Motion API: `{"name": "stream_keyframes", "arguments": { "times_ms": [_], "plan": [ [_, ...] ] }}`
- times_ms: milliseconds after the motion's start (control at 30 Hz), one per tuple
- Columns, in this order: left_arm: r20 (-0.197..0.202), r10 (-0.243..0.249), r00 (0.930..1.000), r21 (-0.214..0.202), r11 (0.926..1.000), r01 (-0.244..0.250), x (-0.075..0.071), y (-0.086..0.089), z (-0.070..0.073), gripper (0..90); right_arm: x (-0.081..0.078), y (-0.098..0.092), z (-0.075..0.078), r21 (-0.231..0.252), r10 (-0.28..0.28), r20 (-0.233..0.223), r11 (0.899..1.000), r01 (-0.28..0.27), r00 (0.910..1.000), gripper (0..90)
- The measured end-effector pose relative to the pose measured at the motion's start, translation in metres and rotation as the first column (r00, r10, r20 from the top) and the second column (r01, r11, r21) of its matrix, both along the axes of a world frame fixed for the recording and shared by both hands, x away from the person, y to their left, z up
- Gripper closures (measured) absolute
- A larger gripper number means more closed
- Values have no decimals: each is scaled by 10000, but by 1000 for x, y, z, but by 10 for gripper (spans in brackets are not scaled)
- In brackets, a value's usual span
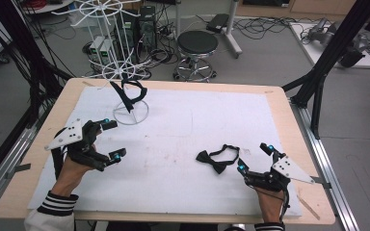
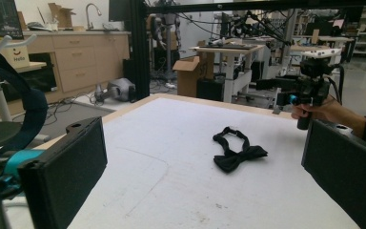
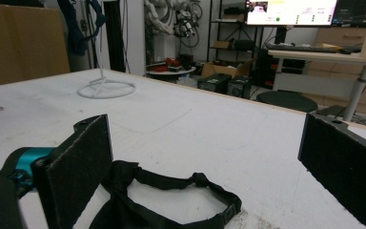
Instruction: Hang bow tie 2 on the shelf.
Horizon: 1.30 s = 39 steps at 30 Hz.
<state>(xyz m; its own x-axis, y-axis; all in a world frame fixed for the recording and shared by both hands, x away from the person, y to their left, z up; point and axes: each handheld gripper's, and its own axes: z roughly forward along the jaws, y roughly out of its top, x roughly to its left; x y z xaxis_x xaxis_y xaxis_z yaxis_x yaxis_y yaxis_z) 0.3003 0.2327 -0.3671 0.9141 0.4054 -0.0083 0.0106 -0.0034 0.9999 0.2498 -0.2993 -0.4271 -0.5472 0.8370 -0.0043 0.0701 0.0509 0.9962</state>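
White table mat [image 1: 183, 130], black bow tie [image 1: 217, 160] lying crosswise.

Only one legible word: "Hello" on a small white box [image 2: 17, 56] at far left in the left gripper view. Monitor [image 3: 290, 11] text too small to read.

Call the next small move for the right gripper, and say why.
Probably ease the right gripper forward and down so its open jaws straddle the bow tie. The tie lies loose on the white mat just ahead of those jaws, ungripped, and another tie already hangs on the white rack, which suggests this one goes there next.
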Motion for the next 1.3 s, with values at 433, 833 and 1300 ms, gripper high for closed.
{"name": "stream_keyframes", "arguments": {
  "times_ms": [433,833,1300],
  "plan": [
    [-51,-189,9998,109,9998,189,-1,-2,-4,17,17,0,20,-677,777,-797,9942,-832,9938,35],
    [-184,-207,9996,410,9989,215,2,-4,-9,18,35,2,42,-1475,1857,-1961,9651,-2162,9628,35],
    [-48,-296,9996,867,9958,299,3,-10,-14,18,49,12,58,-2685,2541,-3484,8952,-3558,9023,35]
  ]
}}
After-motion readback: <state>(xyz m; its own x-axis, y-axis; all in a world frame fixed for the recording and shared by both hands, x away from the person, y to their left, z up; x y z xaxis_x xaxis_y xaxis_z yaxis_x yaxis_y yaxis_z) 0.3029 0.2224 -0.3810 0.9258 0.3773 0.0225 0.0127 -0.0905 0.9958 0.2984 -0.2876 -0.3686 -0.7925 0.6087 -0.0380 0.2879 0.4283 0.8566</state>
